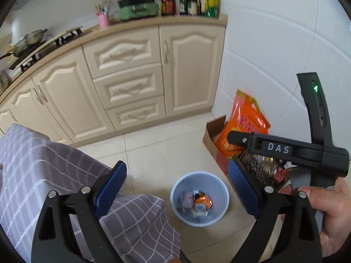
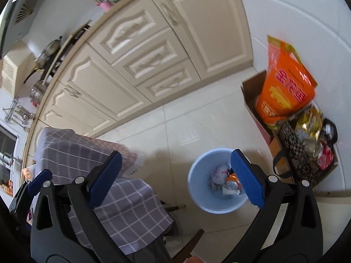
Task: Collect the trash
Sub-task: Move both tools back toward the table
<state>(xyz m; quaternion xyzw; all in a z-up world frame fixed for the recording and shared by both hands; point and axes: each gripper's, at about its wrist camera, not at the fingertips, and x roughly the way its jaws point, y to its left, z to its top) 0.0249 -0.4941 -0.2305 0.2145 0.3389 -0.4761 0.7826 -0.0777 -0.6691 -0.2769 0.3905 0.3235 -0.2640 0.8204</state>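
Trash (image 1: 198,202) heaped inside a pale blue bin (image 1: 175,188) on the cream tile floor (image 1: 166,151): crumpled white paper, a crushed orange can (image 1: 203,201), a silvery can end. Same bin (image 2: 195,175) in the right wrist view, low and right of centre, partly behind that gripper's right finger.

Left gripper (image 1: 177,191) held above the bin, blue-padded fingers (image 1: 111,188) spread wide, nothing between them. Right gripper (image 2: 175,178) likewise spread wide and empty. Right hand (image 1: 329,214) wrapped round the other tool's handle at the near right.

Grey checked cloth (image 1: 43,175) draped at the near left, just beside the bin. Cardboard box (image 2: 252,100) to the far right against the white wall, holding an orange bag (image 2: 285,87). Cream cabinets (image 1: 122,83) along the far side.
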